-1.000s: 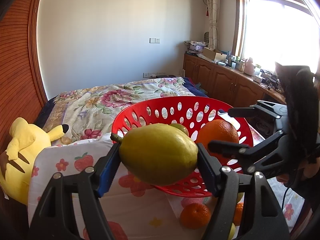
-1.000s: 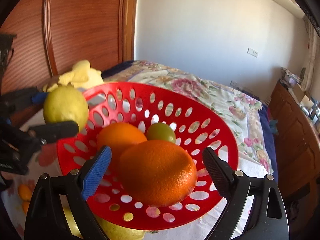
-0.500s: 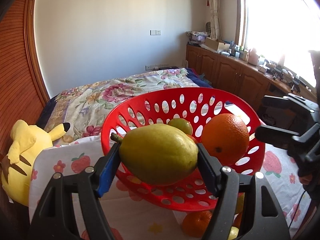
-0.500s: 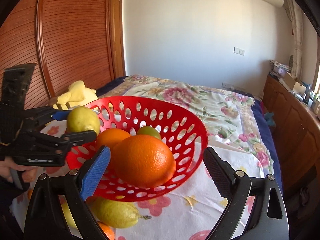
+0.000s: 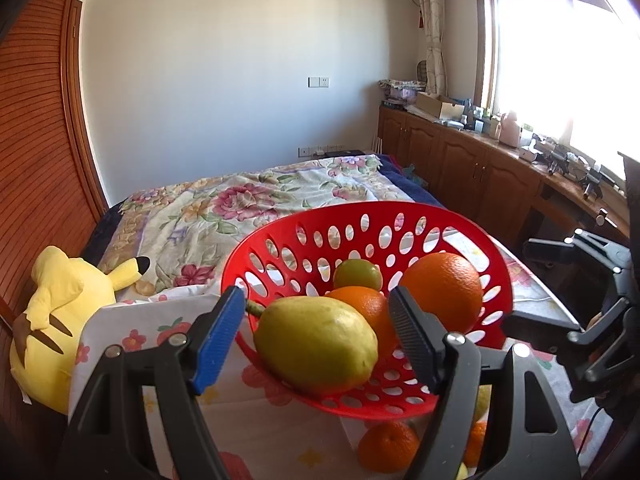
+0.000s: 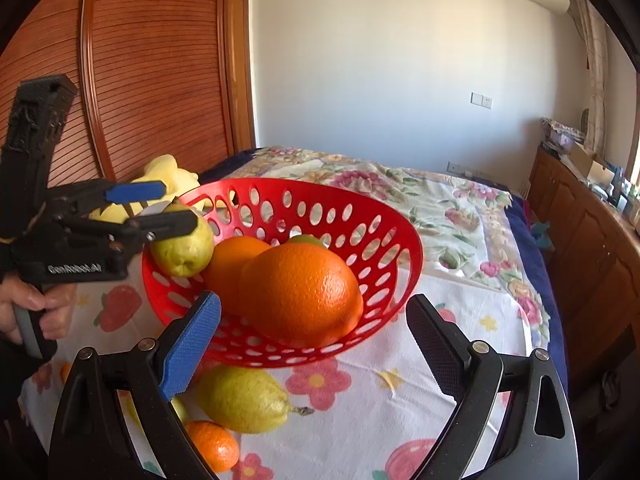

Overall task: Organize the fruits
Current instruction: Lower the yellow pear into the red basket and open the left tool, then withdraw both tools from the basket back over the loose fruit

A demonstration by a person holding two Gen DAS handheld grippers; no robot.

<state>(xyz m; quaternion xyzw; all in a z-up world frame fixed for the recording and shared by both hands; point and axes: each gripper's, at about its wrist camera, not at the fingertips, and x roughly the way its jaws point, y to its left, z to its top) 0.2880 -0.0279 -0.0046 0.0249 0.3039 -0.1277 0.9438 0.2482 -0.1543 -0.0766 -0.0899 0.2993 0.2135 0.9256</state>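
Note:
A red perforated basket stands on a fruit-print cloth. In it lie a big orange, a second orange, a small green fruit and a yellow pear-shaped fruit by the near rim. My left gripper is open around the yellow fruit, with a gap at each pad. In the right wrist view the left gripper hovers over that fruit at the basket. My right gripper is open and empty, just short of the big orange.
Another yellow fruit and a small orange lie on the cloth in front of the basket. A yellow plush toy sits at the left by the wooden wardrobe. A floral bed lies behind, with cabinets on the right. A hand holds the left gripper.
The left jaws have parted and the yellow fruit now rests in the basket. The right gripper has drawn back from the basket, leaving the big orange inside.

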